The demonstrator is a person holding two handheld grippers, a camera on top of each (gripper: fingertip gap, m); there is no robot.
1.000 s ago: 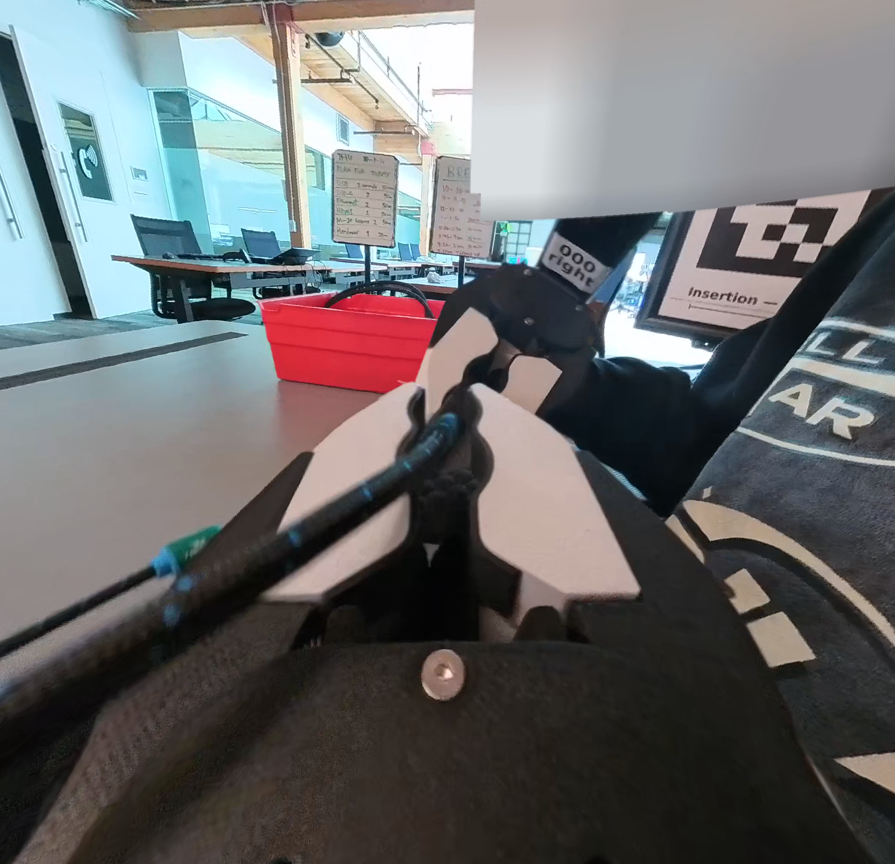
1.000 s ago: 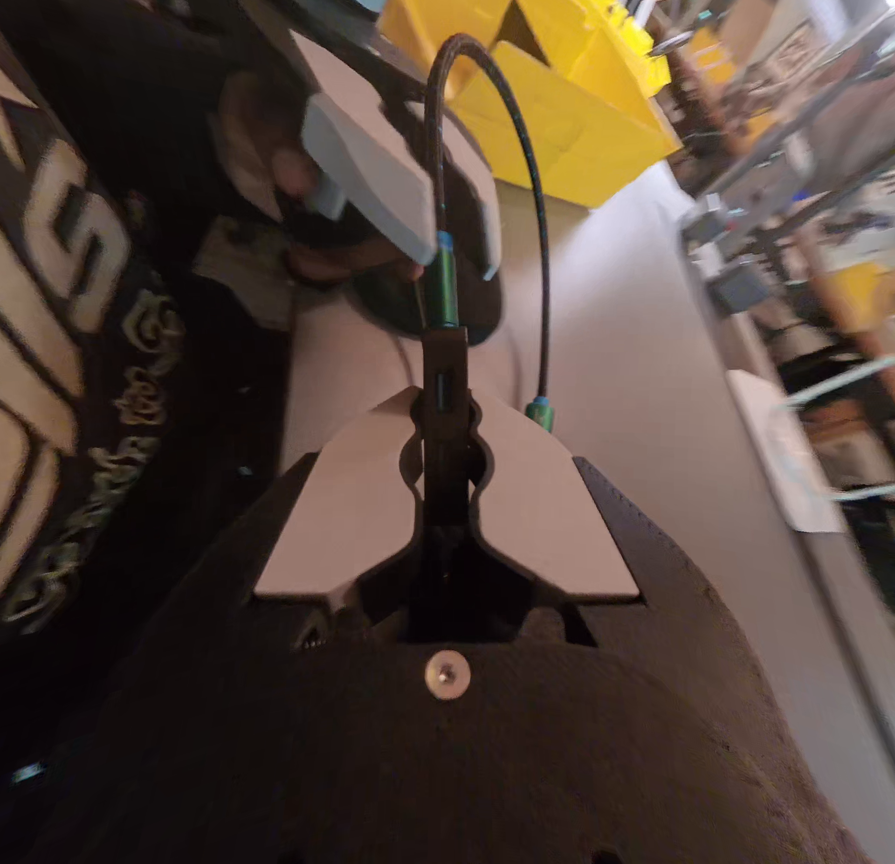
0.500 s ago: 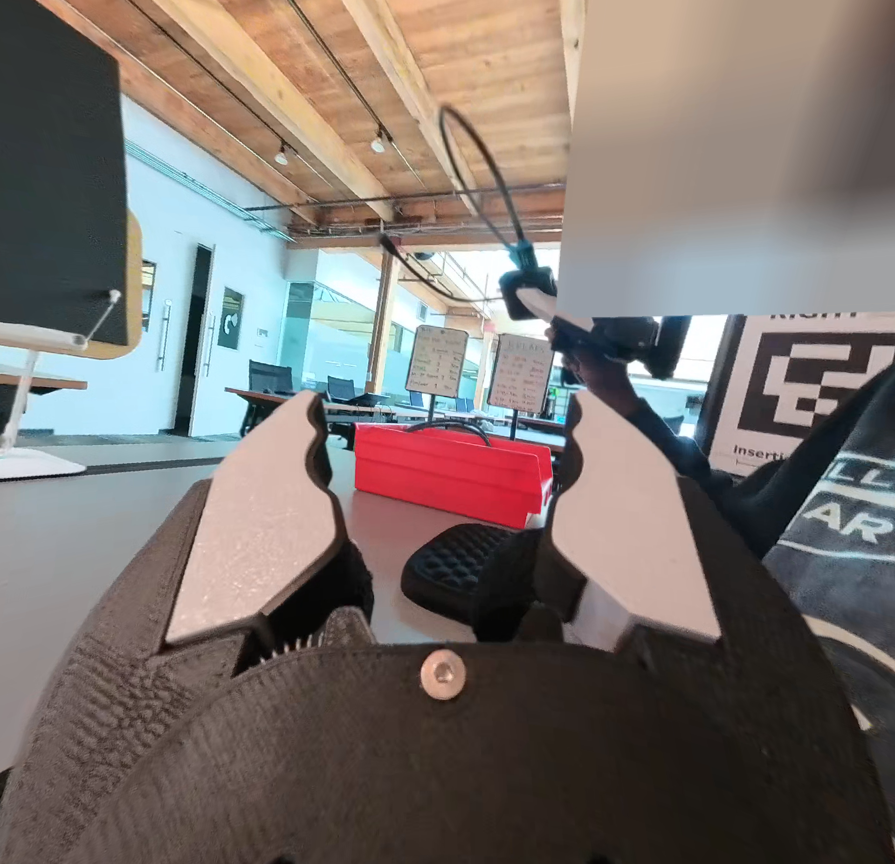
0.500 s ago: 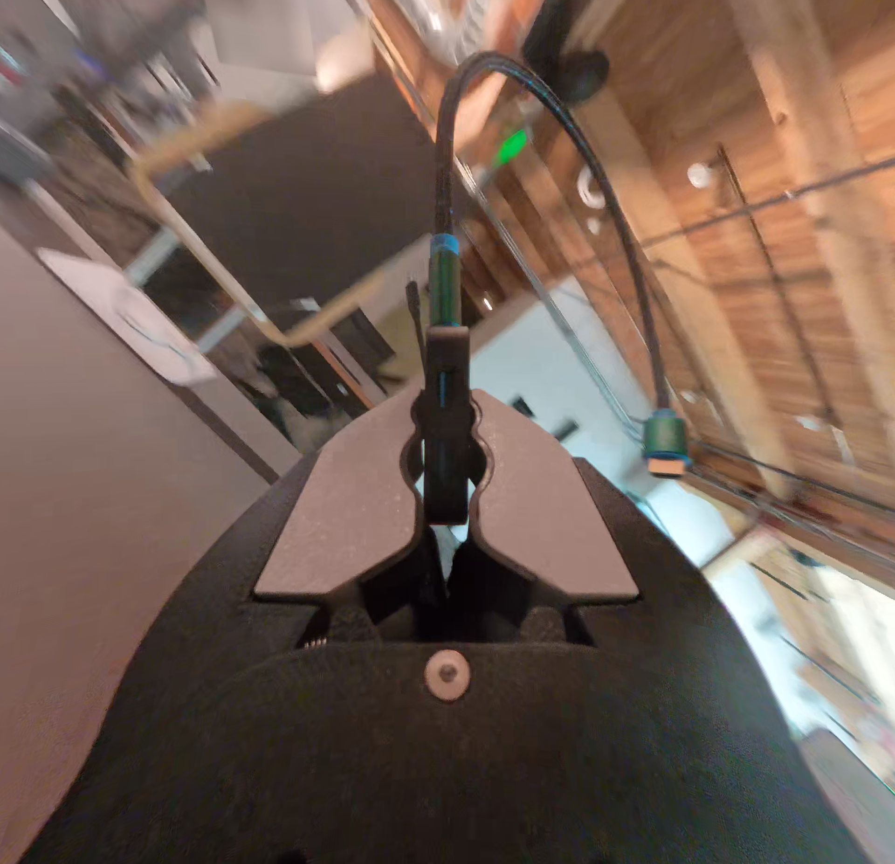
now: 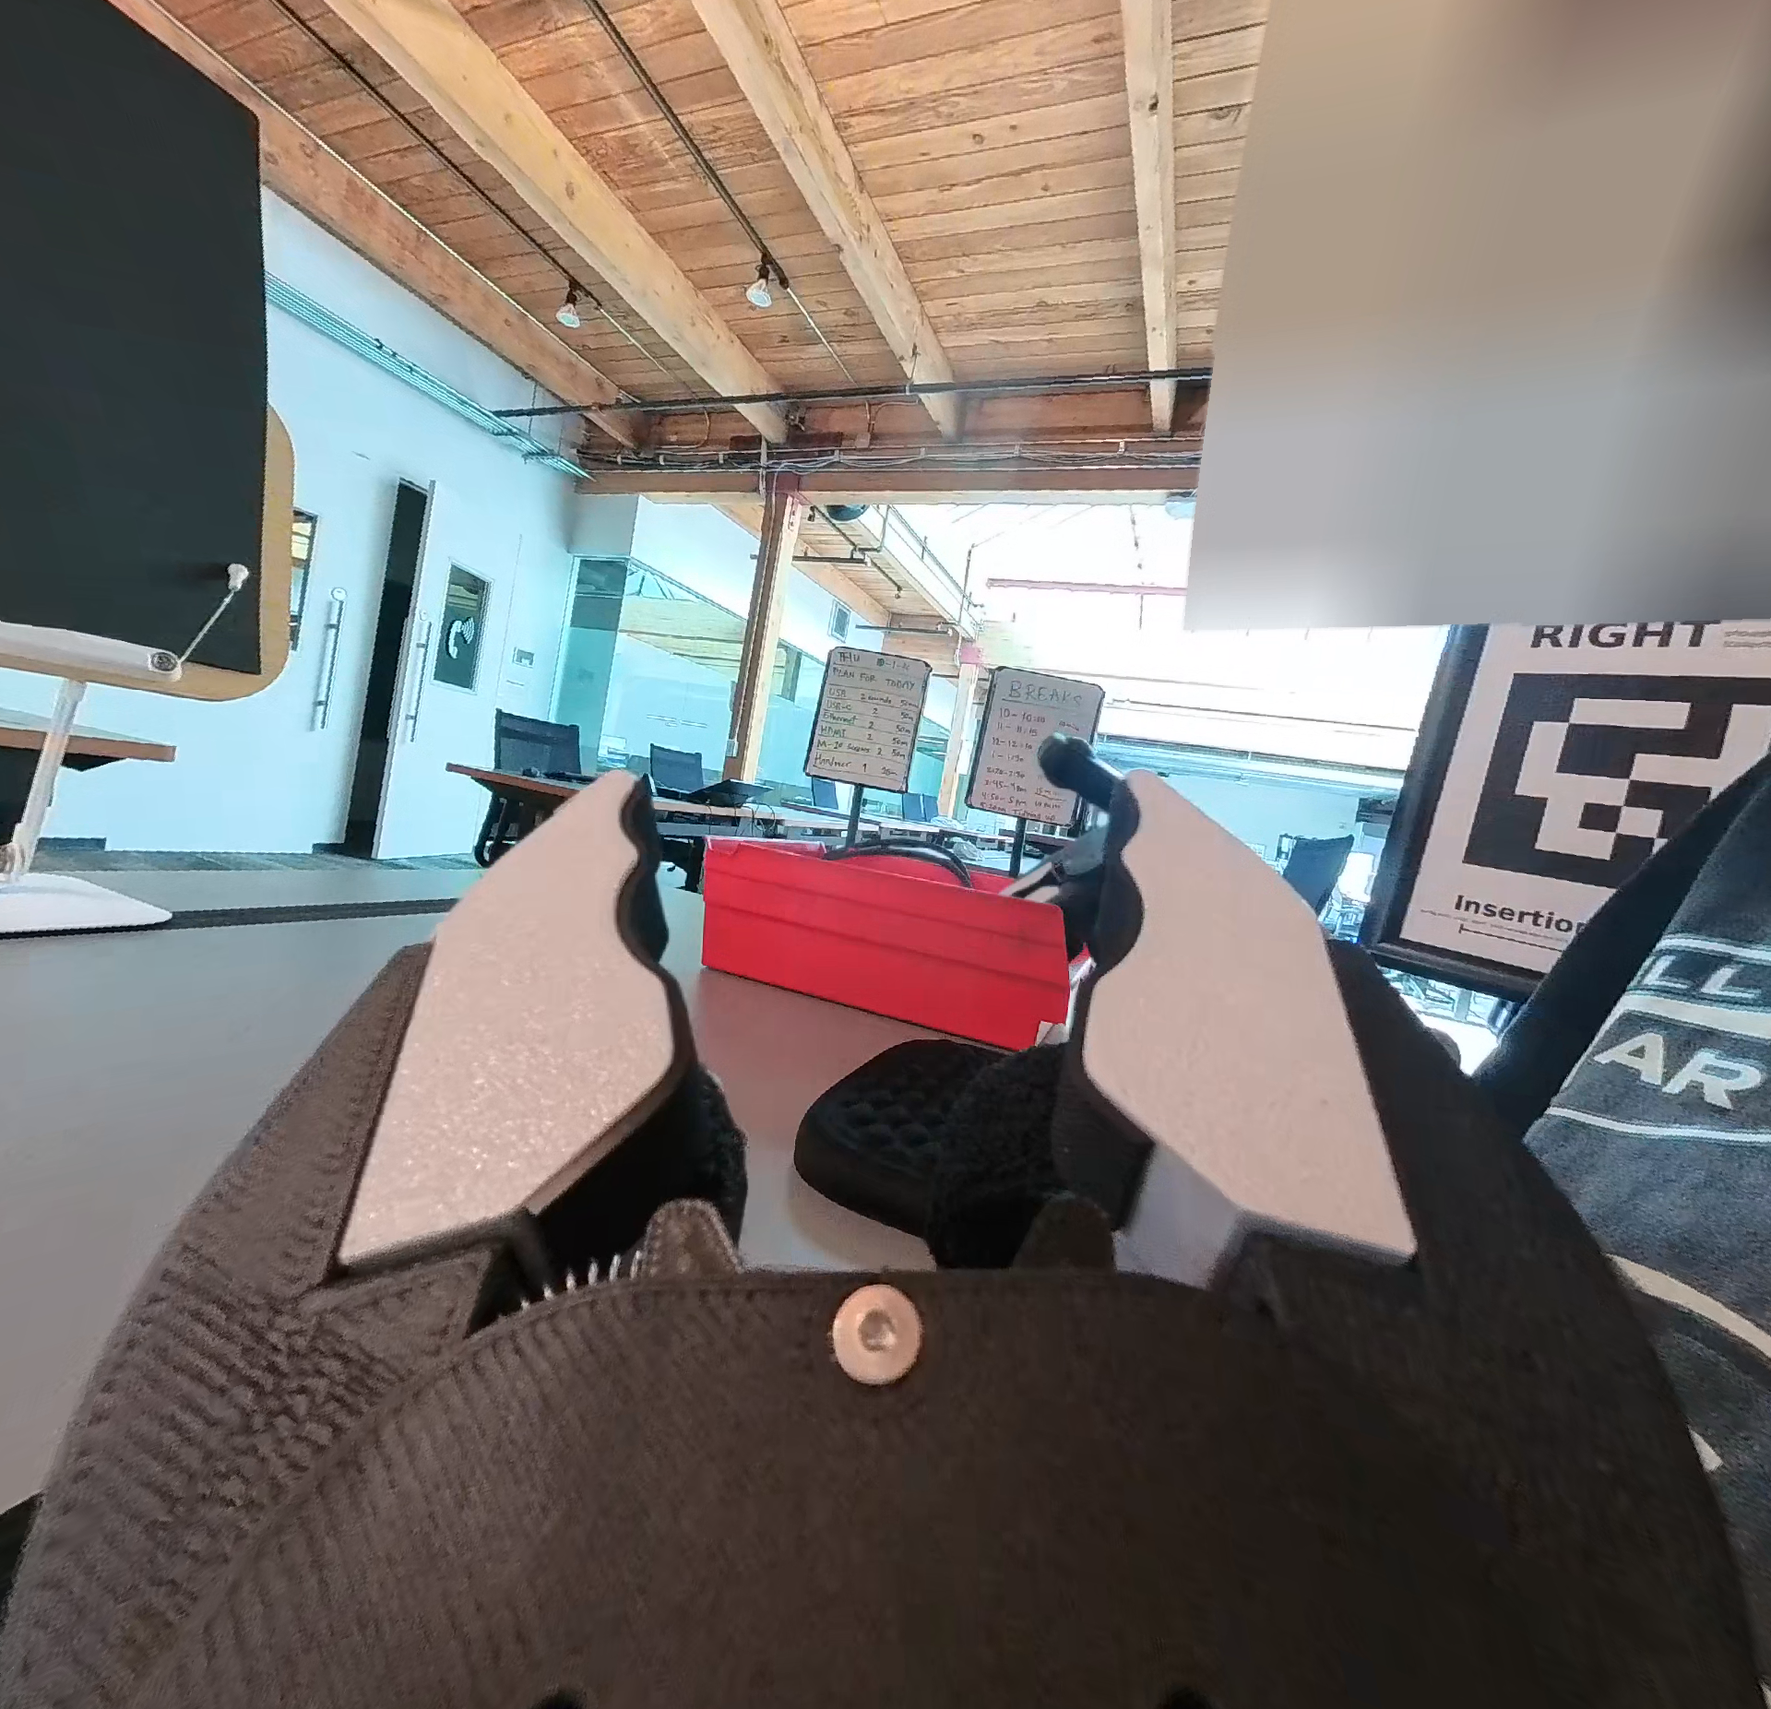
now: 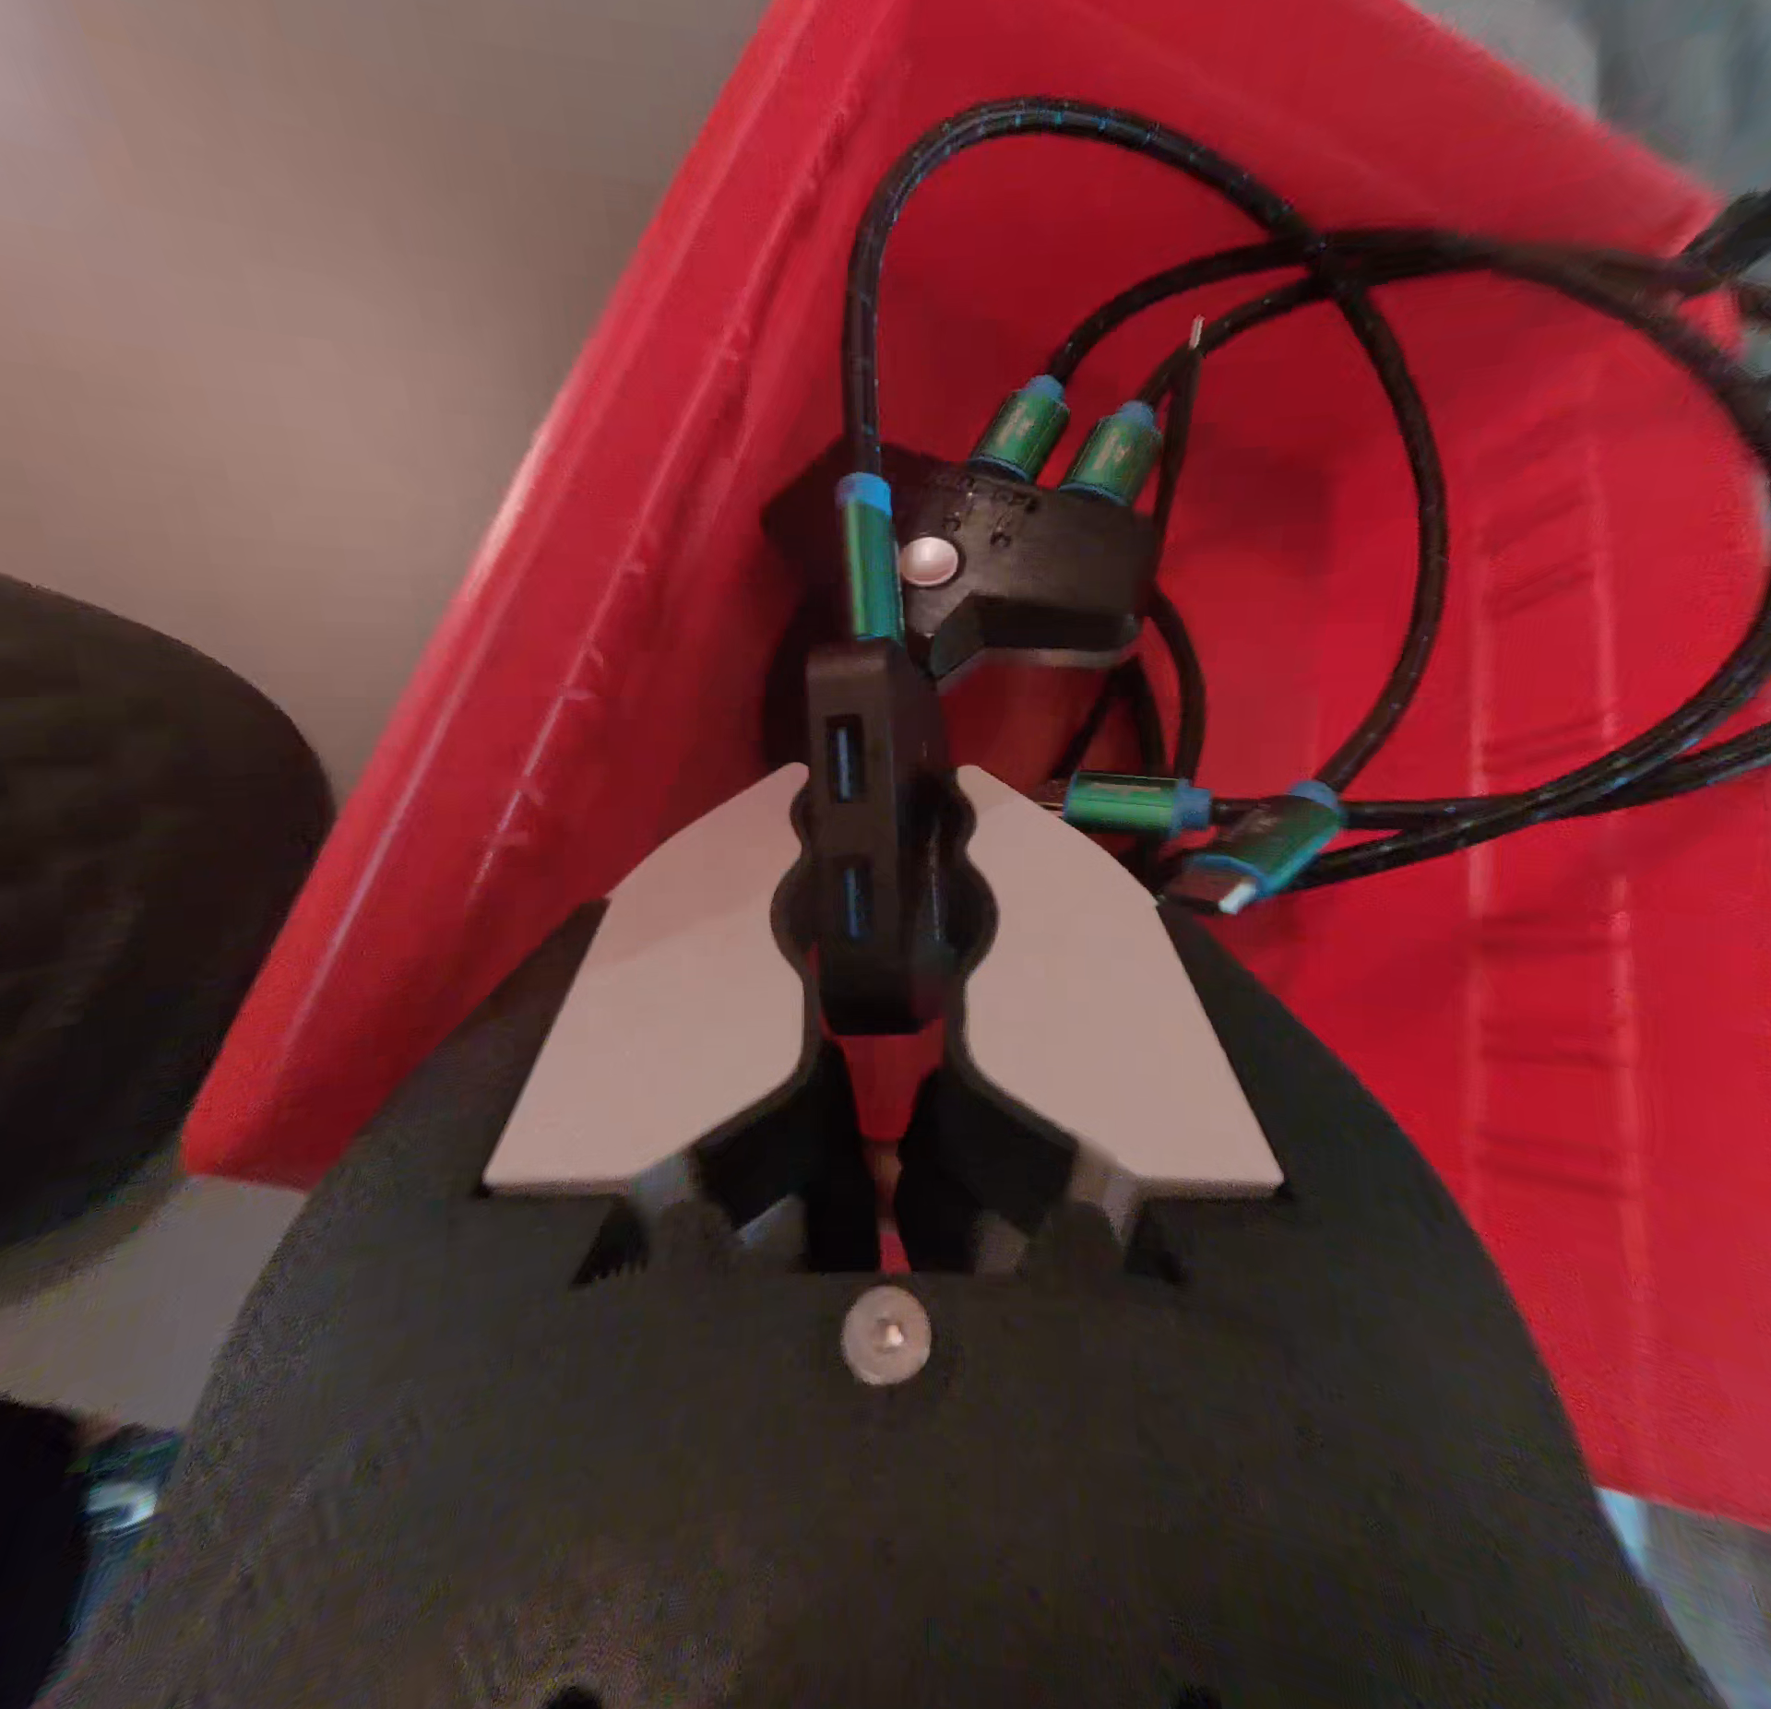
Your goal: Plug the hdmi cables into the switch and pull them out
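In the right wrist view my right gripper (image 6: pixel 882 781) is shut on a small black switch (image 6: pixel 867 858) with two blue ports on its side. A green plug (image 6: pixel 870 561) on a black braided cable (image 6: pixel 862 302) sits in the switch's far end. I hold it over the inside of the red bin (image 6: pixel 1342 398). In the bin lies a second black switch box (image 6: pixel 1035 561) with two green plugs (image 6: pixel 1018 427) in it. Loose green plugs (image 6: pixel 1121 801) lie beside it. My left gripper (image 5: pixel 877 791) is open and empty, low over the table.
The red bin (image 5: pixel 882 935) stands on the grey table (image 5: pixel 192 1040) ahead of the left gripper. A black rounded pad (image 5: pixel 891 1136) lies between them. A marker sign (image 5: pixel 1581 781) and a person's dark sleeve (image 5: pixel 1677 1069) are at the right. A stand with a black board (image 5: pixel 115 321) is at the left.
My left gripper let go of the braided cable and opened. My right gripper swung up with the switch and cable, then came down over the red bin.
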